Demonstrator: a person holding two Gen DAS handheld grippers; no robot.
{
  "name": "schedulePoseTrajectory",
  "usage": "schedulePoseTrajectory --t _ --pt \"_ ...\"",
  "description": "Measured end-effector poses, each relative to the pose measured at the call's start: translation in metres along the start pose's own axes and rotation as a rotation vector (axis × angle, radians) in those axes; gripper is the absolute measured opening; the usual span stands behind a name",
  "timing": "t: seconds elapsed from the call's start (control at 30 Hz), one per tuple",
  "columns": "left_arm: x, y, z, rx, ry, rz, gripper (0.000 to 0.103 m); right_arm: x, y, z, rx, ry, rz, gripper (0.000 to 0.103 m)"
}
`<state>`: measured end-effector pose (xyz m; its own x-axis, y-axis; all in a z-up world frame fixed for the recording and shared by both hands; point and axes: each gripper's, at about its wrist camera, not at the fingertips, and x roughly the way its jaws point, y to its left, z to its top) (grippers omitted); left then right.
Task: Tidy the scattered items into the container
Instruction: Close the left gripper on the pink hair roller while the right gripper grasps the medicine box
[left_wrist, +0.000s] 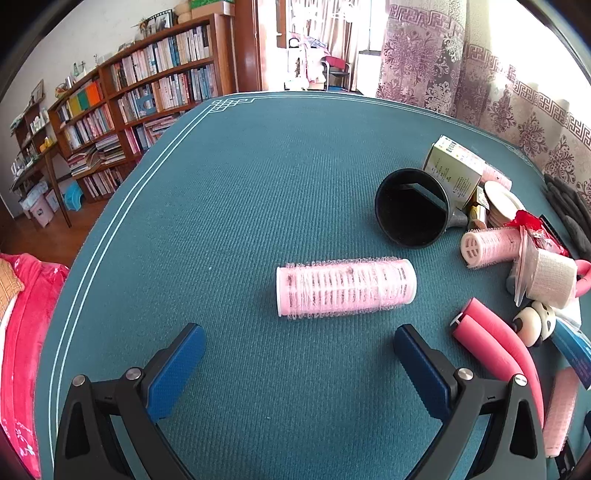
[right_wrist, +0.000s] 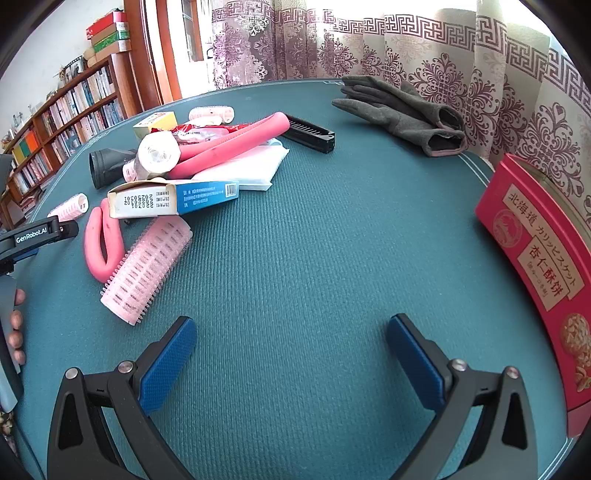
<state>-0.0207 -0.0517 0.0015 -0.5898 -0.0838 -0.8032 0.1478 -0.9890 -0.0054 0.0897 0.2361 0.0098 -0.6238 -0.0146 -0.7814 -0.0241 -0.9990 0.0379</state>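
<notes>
Right wrist view: the red biscuit tin (right_wrist: 535, 266) waits at the table's right edge, clutter still heaped well left, a lone pink roller (left_wrist: 345, 287) ahead of the wide-spread left gripper (left_wrist: 299, 341), the right gripper (right_wrist: 291, 332) equally wide and empty.

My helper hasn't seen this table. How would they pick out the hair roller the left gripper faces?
On the green table mat, left of the clutter, lies a pink hair roller, just ahead of the open left gripper. Unlike the other rollers, it lies alone, touching nothing.
</notes>
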Motion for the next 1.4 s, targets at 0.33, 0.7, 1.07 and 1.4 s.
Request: schedulePoseTrajectory --t 0.33,0.7,1.07,1.4 --pt "-0.006 -0.023 0.018 0.121 -0.084 0.027 0.103 0.001 0.002 0.000 -0.004 0.001 -0.005 0.103" --pt "0.017 -0.006 0.031 0.007 -0.038 -0.073 0.096 0.003 0.005 0.000 -0.014 0.005 -0.018 0.103" --pt "0.004 -0.009 0.020 0.020 -0.083 -0.140 0.075 0.003 0.006 0.000 -0.022 0.008 -0.016 0.103" --pt "0.003 -0.011 0.018 0.007 -0.082 -0.146 0.075 -0.027 0.006 0.025 0.046 -0.066 0.170 0.103"
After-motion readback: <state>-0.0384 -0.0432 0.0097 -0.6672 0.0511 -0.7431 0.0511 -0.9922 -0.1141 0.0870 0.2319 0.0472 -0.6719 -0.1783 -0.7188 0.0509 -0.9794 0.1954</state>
